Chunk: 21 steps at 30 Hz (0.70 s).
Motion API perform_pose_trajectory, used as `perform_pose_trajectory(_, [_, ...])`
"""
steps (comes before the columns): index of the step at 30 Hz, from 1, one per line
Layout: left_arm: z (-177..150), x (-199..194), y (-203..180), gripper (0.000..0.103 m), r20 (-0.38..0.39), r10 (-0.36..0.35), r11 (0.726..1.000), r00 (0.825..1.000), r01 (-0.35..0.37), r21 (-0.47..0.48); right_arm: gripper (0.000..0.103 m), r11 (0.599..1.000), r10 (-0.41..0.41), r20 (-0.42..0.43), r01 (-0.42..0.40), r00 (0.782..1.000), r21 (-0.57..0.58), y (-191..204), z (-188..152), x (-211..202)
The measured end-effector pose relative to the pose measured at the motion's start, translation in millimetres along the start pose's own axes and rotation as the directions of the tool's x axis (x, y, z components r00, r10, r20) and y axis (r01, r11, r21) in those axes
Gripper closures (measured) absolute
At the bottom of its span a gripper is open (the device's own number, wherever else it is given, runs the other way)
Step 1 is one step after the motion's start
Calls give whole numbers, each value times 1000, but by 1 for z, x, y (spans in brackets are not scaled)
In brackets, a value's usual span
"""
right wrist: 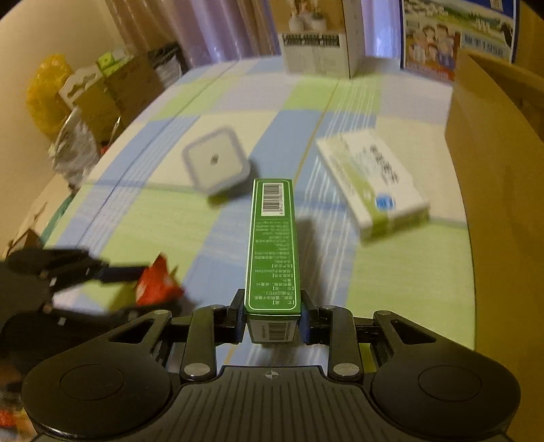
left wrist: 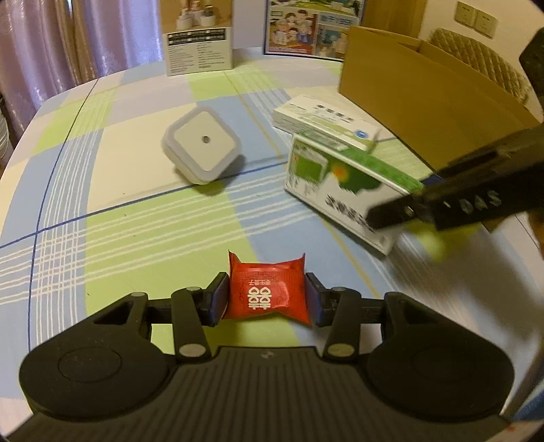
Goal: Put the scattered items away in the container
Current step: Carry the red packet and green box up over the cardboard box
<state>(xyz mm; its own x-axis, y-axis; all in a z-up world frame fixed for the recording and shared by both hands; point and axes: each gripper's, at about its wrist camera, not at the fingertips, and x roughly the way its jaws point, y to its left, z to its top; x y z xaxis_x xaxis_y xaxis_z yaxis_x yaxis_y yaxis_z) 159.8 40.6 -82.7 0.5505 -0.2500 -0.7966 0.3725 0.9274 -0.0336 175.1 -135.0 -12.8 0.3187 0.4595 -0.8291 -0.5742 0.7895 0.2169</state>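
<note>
In the left wrist view my left gripper (left wrist: pixel 267 297) is shut on a red sweet packet (left wrist: pixel 268 289), its pads pressing both sides. My right gripper (right wrist: pixel 272 319) is shut on the near end of a long green and white carton (right wrist: pixel 272 244), which sticks out forward above the checked tablecloth. The same carton (left wrist: pixel 340 183) and right gripper (left wrist: pixel 391 212) show blurred at the right of the left view. A white square night light (left wrist: pixel 202 149) and a flat white and green medicine box (left wrist: pixel 323 120) lie on the table. The open cardboard box (left wrist: pixel 425 85) stands at the far right.
Two printed boxes (left wrist: pixel 199 51) (left wrist: pixel 306 30) stand at the table's far edge. Purple curtains hang behind. In the right wrist view, clutter with a yellow bag (right wrist: pixel 47 88) sits beyond the table's left edge. The left gripper (right wrist: pixel 142 289) with the red packet is blurred at lower left.
</note>
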Motion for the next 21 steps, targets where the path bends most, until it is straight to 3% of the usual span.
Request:
perform_pose_trajectory(5, [-13,-7,-14,61,-20,4,999,1000,-3,40,75,999,-19,-62,16,998,-49,10,-26,-11])
perform_pose_trajectory(7, [-18,-7,-15,61,-32,11,999,999,-10,42,68,998,-37,-59,34,998,-51,11,-31,-9])
perform_pose_trajectory(11, [-24,-9,-15,60,-38,17,999,999,-16,34,59,998,-57,-21,56,998,-26,9,-25,-8])
perform_pose_trajectory(15, [-26,-8,-17,51,-29,33,998,999,-31,46,52,998,-58,11,59,998,-20,10,-24,-6])
perform_pose_trajectory(20, [-25,-6,-16,48,-24,34,999,999,-33,38,50,998,-50,34,51,998,-26,10,-26,-3])
perform_pose_trajectory(21, [-25,-6,-17,52,-25,34,999,999,-33,38,50,998,-48,45,49,998,-29,11,-26,-4])
